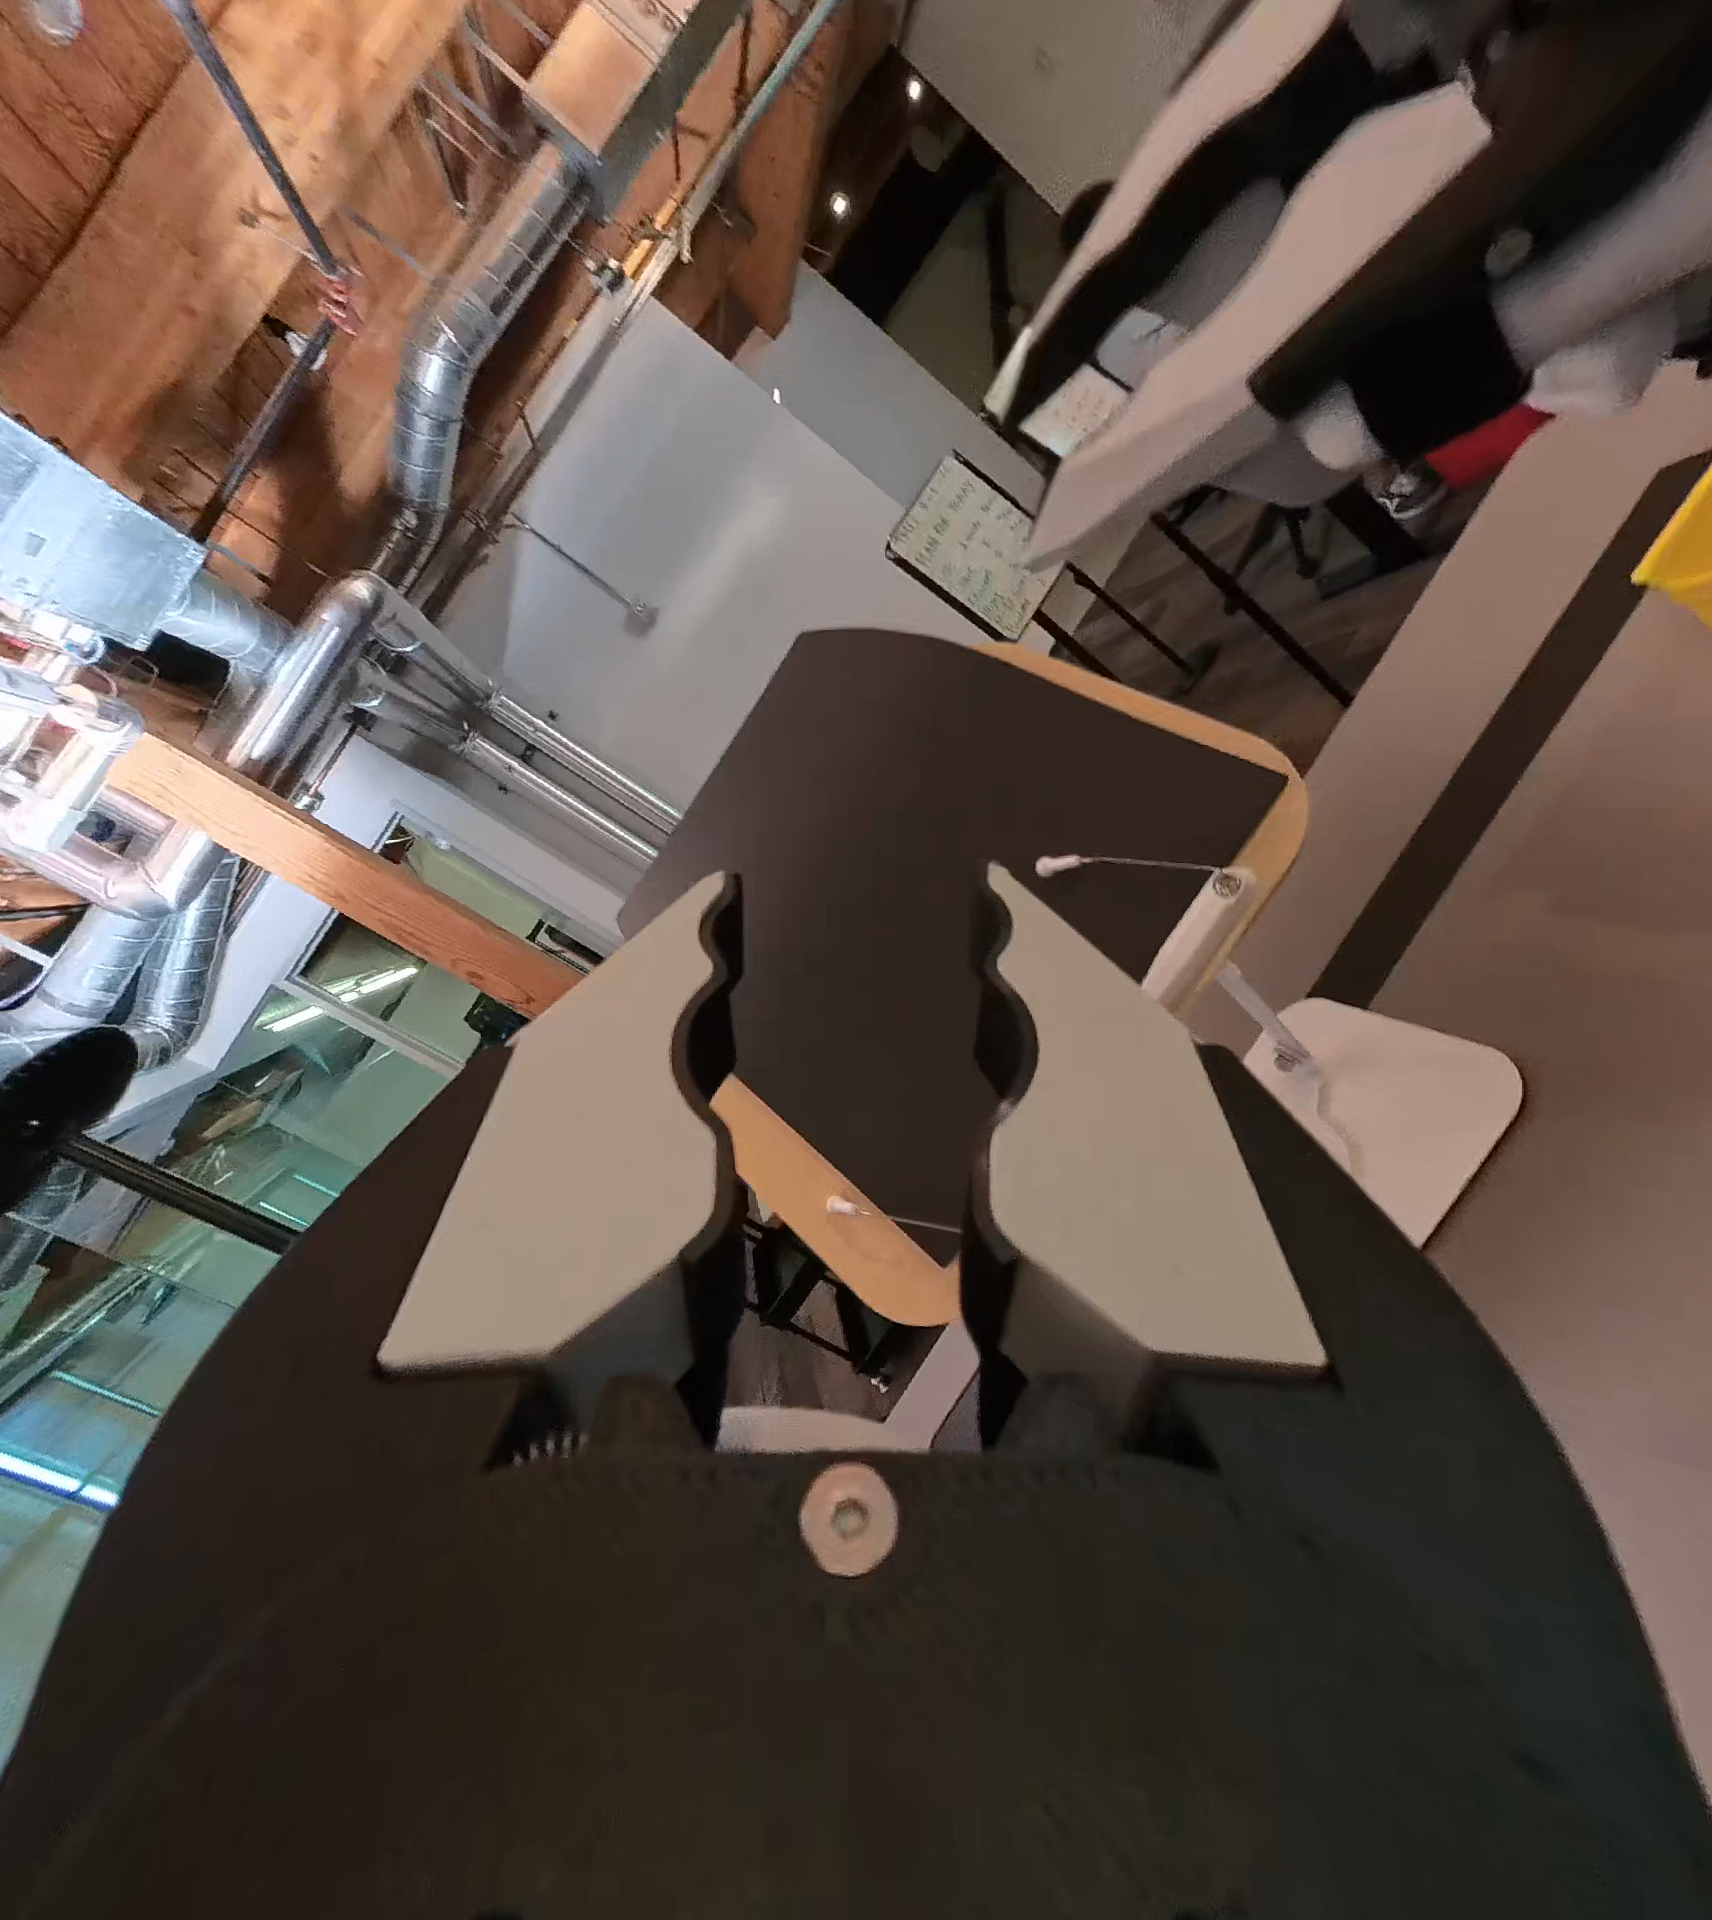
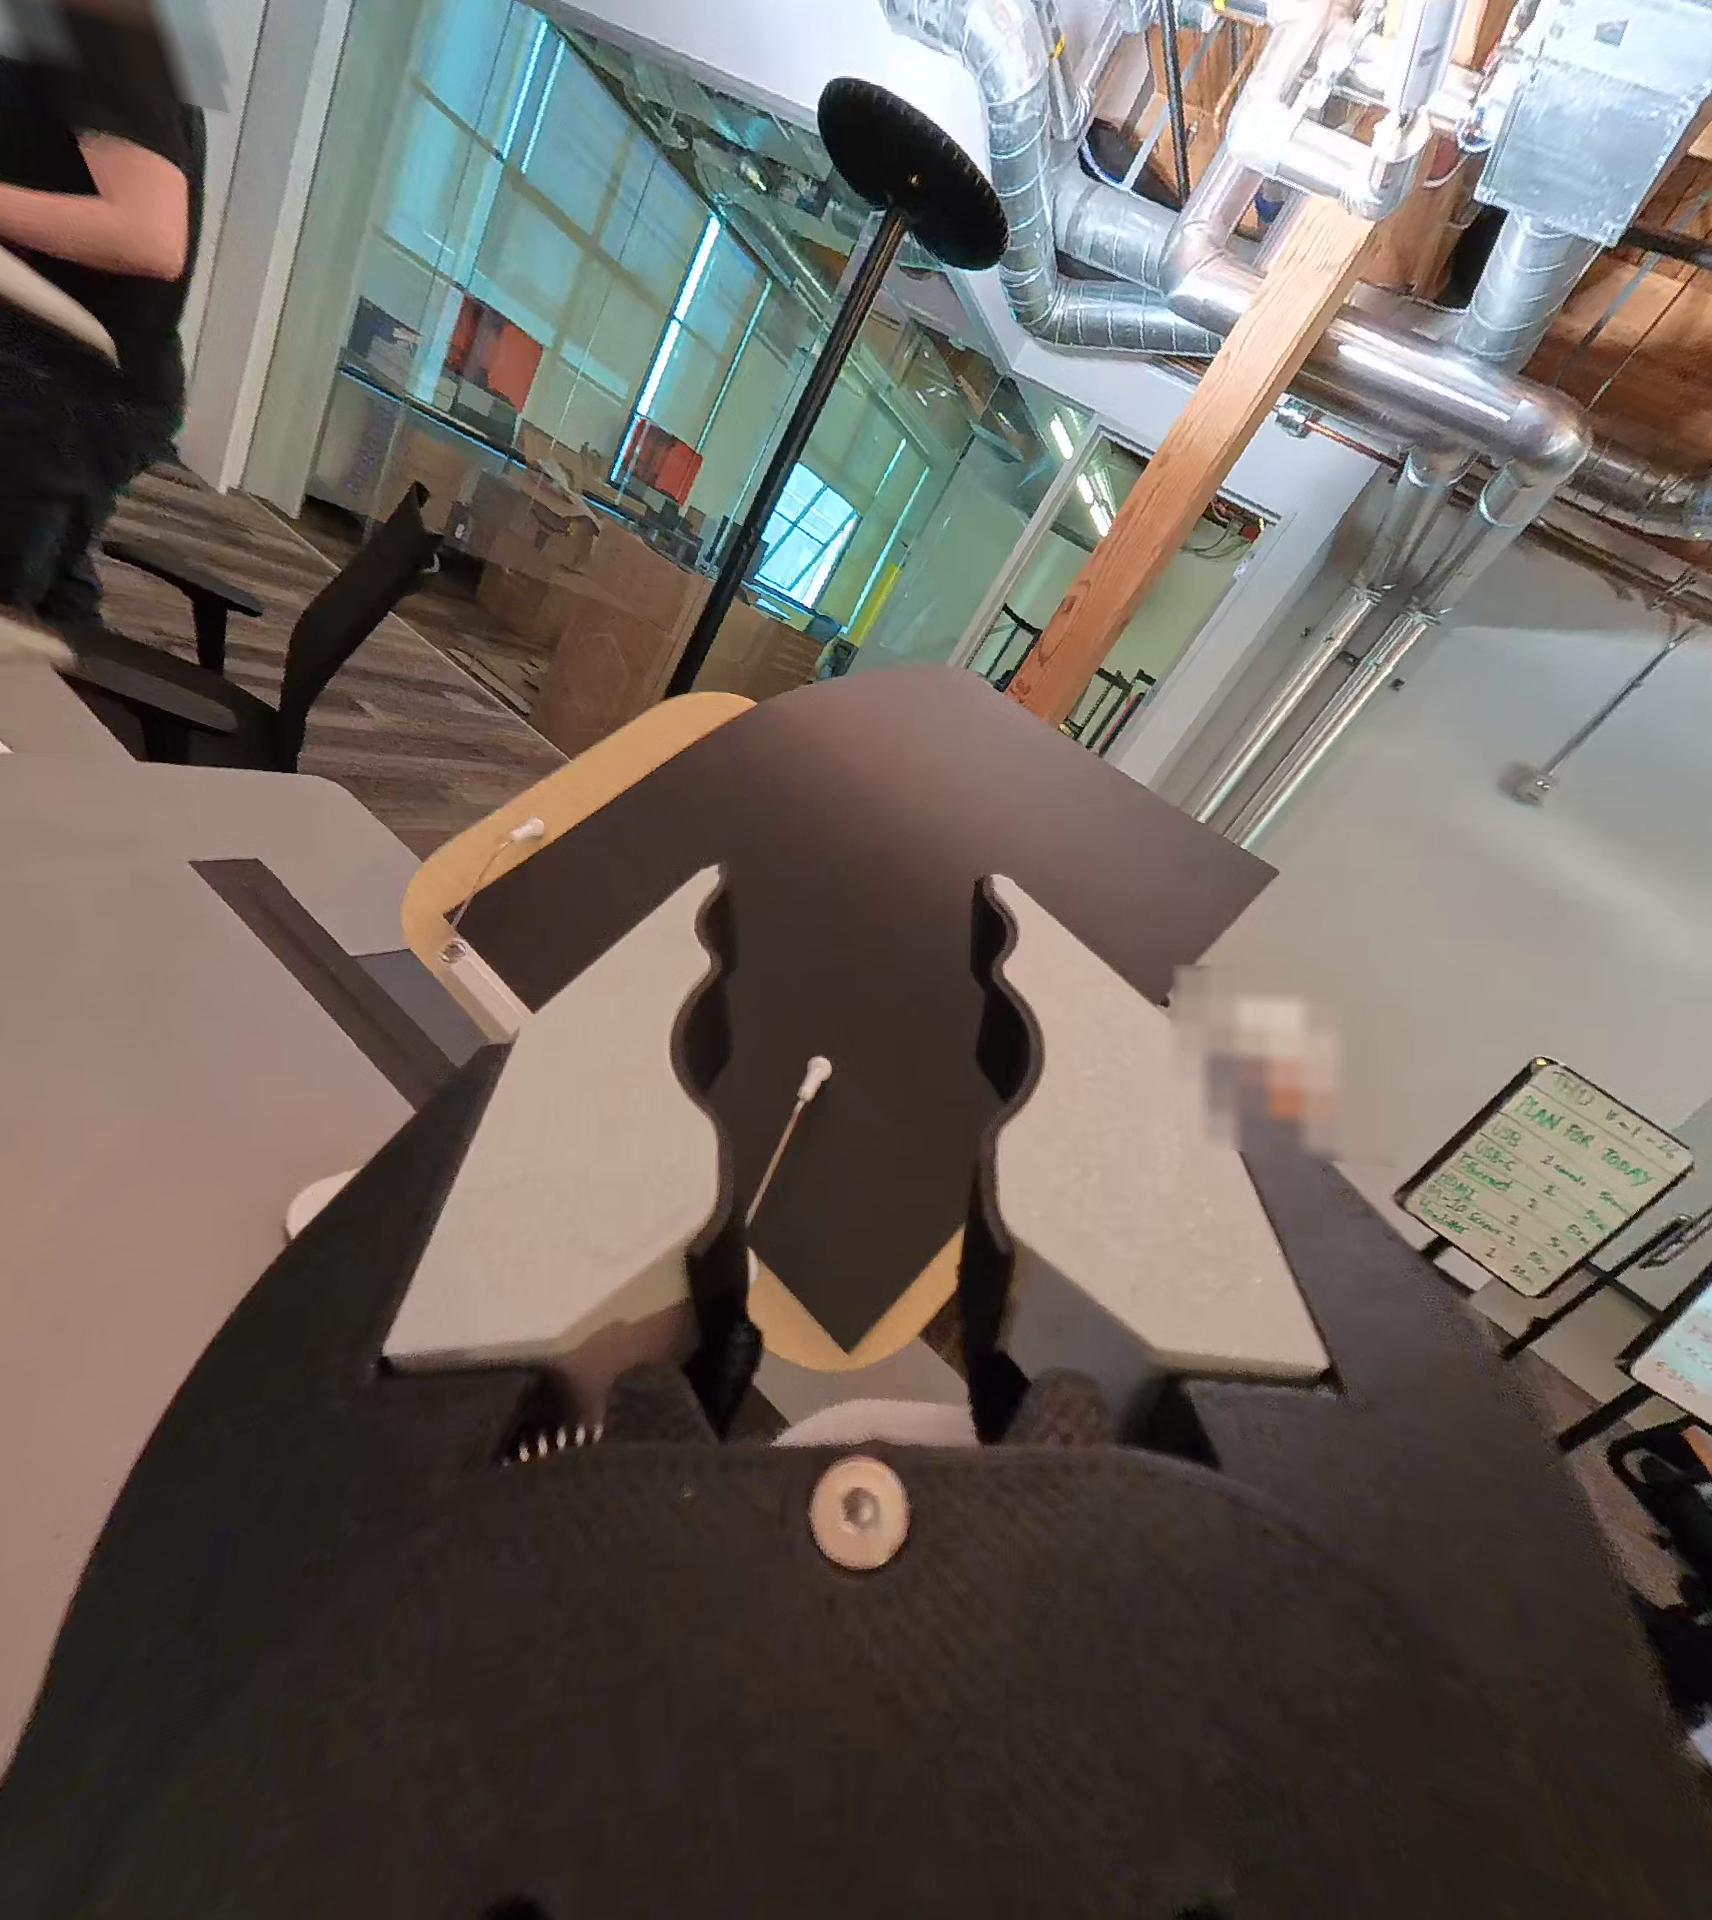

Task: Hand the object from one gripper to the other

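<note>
Object for handover not showing in either view; cannot tell where. Left gripper (image 1: 857, 935) standing apart, empty. Right gripper (image 2: 847, 935) also apart, empty. Both pointing at black board (image 1: 935, 831) on white stand (image 1: 1392, 1122), grey table (image 2: 104, 1039) beneath. Judgement: locate object first, then close squarely before passing.

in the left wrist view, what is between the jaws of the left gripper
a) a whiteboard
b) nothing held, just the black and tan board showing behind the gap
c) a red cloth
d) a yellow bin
b: the left gripper has its jaws apart with nothing clamped, and only the black and tan board shows through the gap.
</note>
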Available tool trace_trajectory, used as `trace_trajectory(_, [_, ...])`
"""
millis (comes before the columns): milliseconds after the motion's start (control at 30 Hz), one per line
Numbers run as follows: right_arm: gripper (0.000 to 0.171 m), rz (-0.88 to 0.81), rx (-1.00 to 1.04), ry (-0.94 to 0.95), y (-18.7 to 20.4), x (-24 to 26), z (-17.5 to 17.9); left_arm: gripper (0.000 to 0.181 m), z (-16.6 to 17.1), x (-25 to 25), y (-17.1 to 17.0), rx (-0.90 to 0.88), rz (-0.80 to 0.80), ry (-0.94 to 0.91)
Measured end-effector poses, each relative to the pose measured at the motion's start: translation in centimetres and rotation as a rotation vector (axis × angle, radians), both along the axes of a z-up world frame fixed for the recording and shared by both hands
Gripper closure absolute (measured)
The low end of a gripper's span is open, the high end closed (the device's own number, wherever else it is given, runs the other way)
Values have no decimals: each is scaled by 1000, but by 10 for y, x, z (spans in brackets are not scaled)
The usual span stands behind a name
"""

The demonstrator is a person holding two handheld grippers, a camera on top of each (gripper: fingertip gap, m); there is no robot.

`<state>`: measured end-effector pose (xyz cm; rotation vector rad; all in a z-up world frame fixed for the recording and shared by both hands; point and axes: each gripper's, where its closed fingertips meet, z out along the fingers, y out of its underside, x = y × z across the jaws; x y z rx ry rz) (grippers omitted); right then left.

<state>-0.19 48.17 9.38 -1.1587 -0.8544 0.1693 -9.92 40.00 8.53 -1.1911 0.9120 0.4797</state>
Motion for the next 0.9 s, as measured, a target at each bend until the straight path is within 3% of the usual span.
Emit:
trace_trajectory(167, [128, 19, -13, 41, 3, 11, 3, 133, 15, -20, -14, 3, 112, 71])
trace_trajectory(400, [128, -52, 13, -73, 10, 9, -9, 144, 46, -109, -68, 4, 348, 149])
trace_trajectory(533, [128, -58, 21, -151, 10, 0, -19, 147, 38, -171, -103, -50, 486, 182])
trace_trajectory(667, [129, -9, 21, -216, 3, -14, -30, 151, -7, -223, -125, -202, 562, 185])
trace_trajectory(900, [130, 7, 22, -368, 4, -35, -56, 149, -136, -318, -152, -624, 755, 235])
